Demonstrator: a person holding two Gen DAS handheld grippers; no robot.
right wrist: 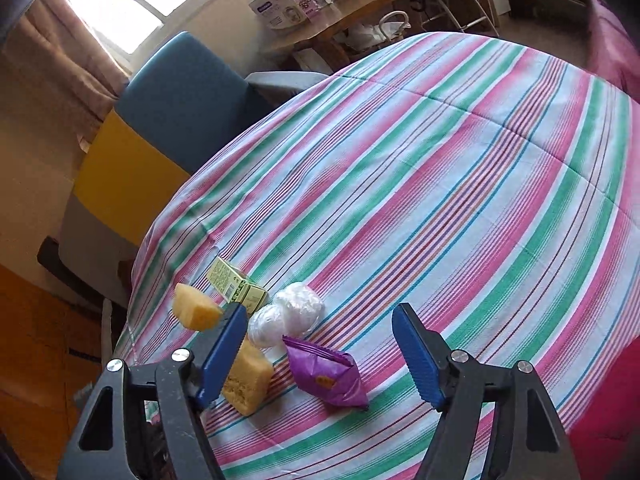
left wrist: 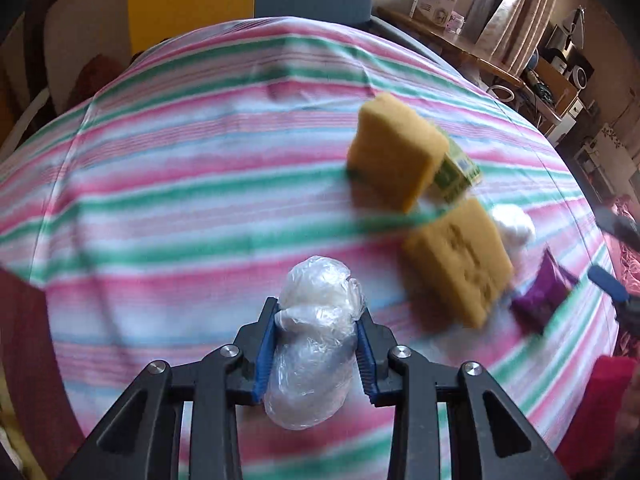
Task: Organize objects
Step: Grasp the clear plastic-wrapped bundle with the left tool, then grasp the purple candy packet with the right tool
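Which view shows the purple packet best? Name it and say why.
The right wrist view: the purple packet lies sharp and whole on the striped cloth, between the open right hand-held gripper fingers. The left wrist view shows the packet only small and blurred near the right edge.

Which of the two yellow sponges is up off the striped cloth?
The farther yellow sponge, beside the green box; the nearer sponge lies flat on the cloth.
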